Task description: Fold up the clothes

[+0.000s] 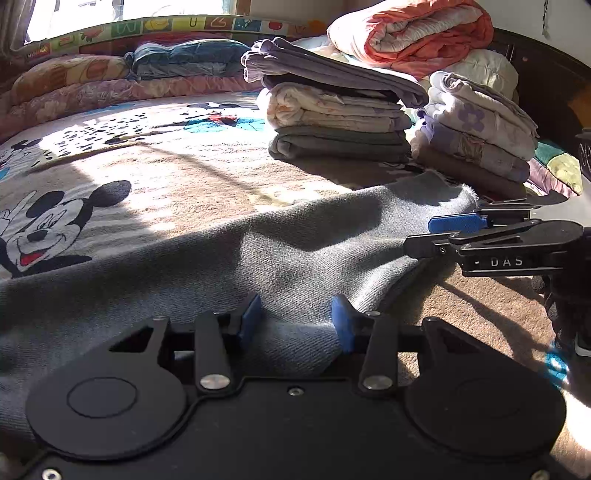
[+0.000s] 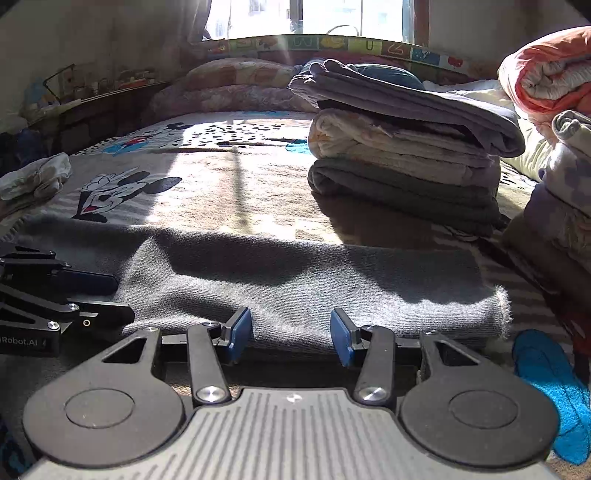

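Both grippers, left (image 1: 295,319) and right (image 2: 291,334), have fingers apart around the gray cloth's (image 1: 229,258) near edge on the bed (image 1: 184,173), ready to pinch and fold it.

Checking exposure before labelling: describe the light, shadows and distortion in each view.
Left wrist view: sun overexposes the blanket; a hard shadow crosses the grey garment; fisheye curves the window ledge. Right wrist view: window blown out, flare streak below it, garment half shaded, frame corners dark.
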Action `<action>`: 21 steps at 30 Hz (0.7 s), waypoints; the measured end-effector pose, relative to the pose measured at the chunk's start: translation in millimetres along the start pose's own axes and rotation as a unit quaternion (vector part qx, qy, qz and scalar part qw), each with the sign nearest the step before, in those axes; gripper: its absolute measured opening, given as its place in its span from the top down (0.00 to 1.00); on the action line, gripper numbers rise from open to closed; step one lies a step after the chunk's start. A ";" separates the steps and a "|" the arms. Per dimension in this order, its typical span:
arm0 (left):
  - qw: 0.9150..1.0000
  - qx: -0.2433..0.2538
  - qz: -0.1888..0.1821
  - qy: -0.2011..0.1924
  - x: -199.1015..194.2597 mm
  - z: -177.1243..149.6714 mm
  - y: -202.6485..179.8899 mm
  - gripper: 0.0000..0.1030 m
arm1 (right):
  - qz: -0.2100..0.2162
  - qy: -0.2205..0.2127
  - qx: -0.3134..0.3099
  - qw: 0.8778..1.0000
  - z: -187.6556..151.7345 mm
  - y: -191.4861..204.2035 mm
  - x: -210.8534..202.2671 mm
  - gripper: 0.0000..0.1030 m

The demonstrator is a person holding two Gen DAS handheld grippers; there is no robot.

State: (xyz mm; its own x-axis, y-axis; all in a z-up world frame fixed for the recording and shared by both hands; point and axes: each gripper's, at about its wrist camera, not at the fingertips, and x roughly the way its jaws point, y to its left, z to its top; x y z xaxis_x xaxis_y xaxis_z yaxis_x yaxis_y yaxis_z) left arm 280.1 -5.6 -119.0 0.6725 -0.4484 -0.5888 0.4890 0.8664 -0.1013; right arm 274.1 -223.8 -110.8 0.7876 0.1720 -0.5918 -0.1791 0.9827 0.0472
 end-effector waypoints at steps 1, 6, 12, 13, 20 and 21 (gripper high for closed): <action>1.000 0.005 0.002 -0.004 -1.0 -0.4 -1.2 0.60 | -0.009 -0.002 0.019 1.000 -0.8 -9.8 -1.8 0.55; 1.000 0.015 0.002 -0.021 -6.0 -0.3 -5.9 0.60 | -0.104 -0.016 0.118 0.987 -8.0 -65.7 -13.2 0.53; 0.999 -0.001 -0.020 -0.051 -17.1 4.3 -4.7 0.60 | 0.001 -0.026 0.400 0.916 -45.3 -135.7 -18.7 0.48; 0.998 0.000 -0.022 -0.054 -18.7 4.8 -5.6 0.60 | 0.019 -0.031 0.432 0.901 -51.0 -141.1 -16.9 0.47; 0.999 0.001 -0.021 -0.048 -15.3 4.1 -6.1 0.60 | 0.067 -0.071 0.511 0.854 -63.6 -156.8 7.7 0.50; 0.999 0.000 -0.022 -0.049 -15.3 4.1 -4.7 0.60 | 0.068 -0.078 0.516 0.850 -64.5 -157.3 10.1 0.51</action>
State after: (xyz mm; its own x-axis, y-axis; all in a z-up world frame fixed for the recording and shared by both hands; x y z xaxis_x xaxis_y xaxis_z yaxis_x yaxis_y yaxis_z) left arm 269.7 -3.7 -106.3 0.7009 -0.5056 -0.5031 0.5194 0.8452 -0.1258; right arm 272.2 -381.0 -176.1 0.8841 0.2175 -0.4137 0.2738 0.4764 0.8355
